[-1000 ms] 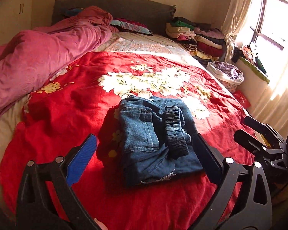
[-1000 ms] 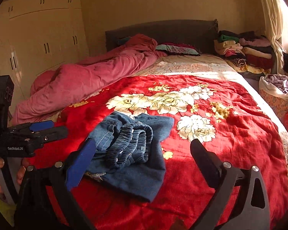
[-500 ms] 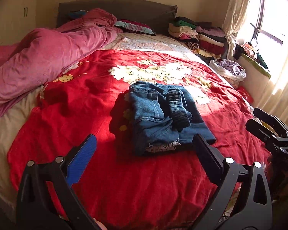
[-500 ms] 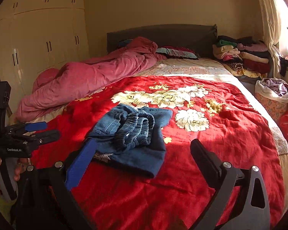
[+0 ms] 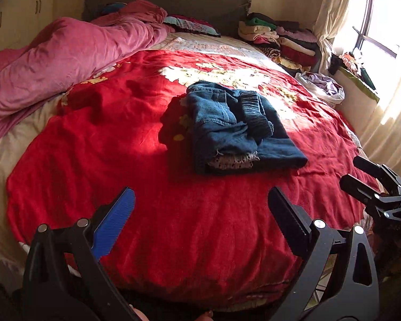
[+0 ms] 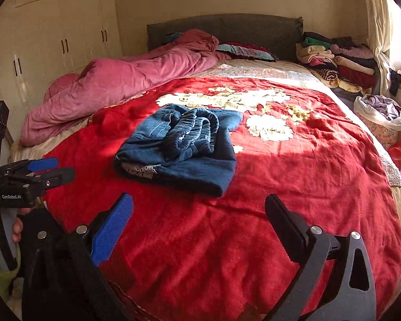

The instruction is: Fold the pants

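Observation:
A pair of blue denim pants [image 5: 235, 125] lies folded into a small bundle in the middle of the red flowered bedspread [image 5: 120, 144], elastic waistband on top. It also shows in the right wrist view [image 6: 184, 147]. My left gripper [image 5: 200, 206] is open and empty, hanging above the bed's near edge, well short of the pants. My right gripper [image 6: 199, 208] is open and empty, likewise back from the pants. The right gripper also shows at the right edge of the left wrist view [image 5: 371, 179], and the left gripper at the left edge of the right wrist view [image 6: 40, 171].
A pink duvet [image 5: 53, 61] is heaped on the bed's left side. Stacked folded clothes [image 5: 280, 40] sit by the headboard at right. A basket of laundry [image 6: 379, 117] stands on the floor by the window. White wardrobes [image 6: 53, 40] line the left wall.
Both grippers have pulled back from the bed toward its near edge, so the folded pants look smaller and farther away. The pants have stayed in place.

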